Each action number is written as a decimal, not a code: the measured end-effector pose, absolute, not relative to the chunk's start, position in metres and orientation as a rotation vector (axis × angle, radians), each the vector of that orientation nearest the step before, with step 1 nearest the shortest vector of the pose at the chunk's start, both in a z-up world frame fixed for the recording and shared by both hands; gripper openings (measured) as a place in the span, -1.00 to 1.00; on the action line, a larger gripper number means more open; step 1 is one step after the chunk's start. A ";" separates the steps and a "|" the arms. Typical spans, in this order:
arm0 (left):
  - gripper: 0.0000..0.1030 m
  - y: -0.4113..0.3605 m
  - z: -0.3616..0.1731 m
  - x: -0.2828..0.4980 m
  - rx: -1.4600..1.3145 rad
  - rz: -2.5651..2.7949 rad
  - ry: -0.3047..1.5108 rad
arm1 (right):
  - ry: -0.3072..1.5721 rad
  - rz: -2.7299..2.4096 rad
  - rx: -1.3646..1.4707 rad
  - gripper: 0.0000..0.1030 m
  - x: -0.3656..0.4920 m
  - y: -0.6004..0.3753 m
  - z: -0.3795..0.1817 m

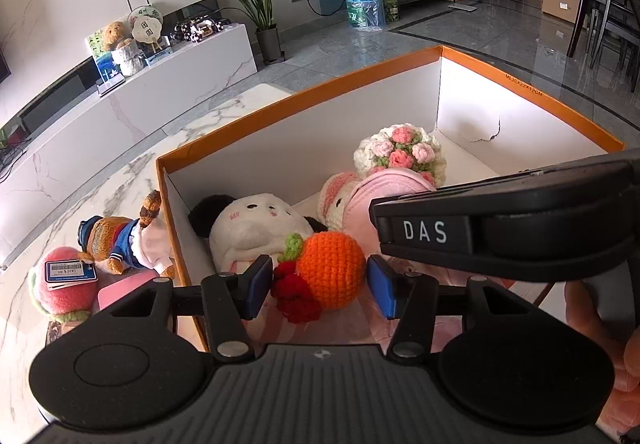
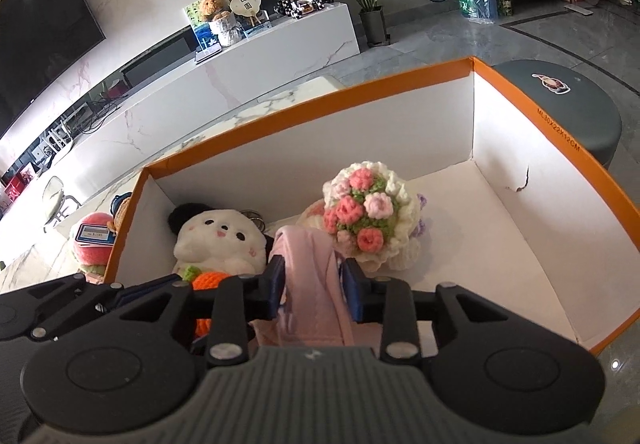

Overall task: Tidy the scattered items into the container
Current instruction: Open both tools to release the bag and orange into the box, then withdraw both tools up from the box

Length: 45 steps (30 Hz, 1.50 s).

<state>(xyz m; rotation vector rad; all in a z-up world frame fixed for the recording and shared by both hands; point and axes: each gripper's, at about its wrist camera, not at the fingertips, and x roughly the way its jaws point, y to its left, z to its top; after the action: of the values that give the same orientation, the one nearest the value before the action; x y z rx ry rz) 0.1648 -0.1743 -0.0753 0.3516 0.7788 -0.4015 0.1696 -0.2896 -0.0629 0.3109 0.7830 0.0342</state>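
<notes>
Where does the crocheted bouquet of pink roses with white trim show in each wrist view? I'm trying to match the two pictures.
Left wrist view: the crocheted bouquet of pink roses with white trim lies right of centre, inside the orange-rimmed white box, behind a pink cloth.
Right wrist view: the bouquet lies at centre, beyond the gripper fingers.
Shared landmark: the white panda plush, left of the bouquet.

Orange boxes (image 1: 304, 92): 1
Panda plushes (image 1: 256, 228): 1
Crochet oranges (image 1: 334, 270): 1
Crochet bouquets (image 2: 370, 212): 1
Plush toys on table: 2, tiger (image 1: 120, 240) and pink ball (image 1: 64, 284)
</notes>
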 end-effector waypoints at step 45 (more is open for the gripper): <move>0.71 -0.100 0.004 0.092 0.252 -0.217 0.515 | 0.304 -0.110 0.221 0.76 0.087 -0.266 -0.020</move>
<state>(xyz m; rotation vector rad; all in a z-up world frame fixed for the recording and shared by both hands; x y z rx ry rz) 0.0924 -0.0999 0.0040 0.2518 0.5148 -0.2169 0.0867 -0.2663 -0.0196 0.2210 0.3042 -0.1096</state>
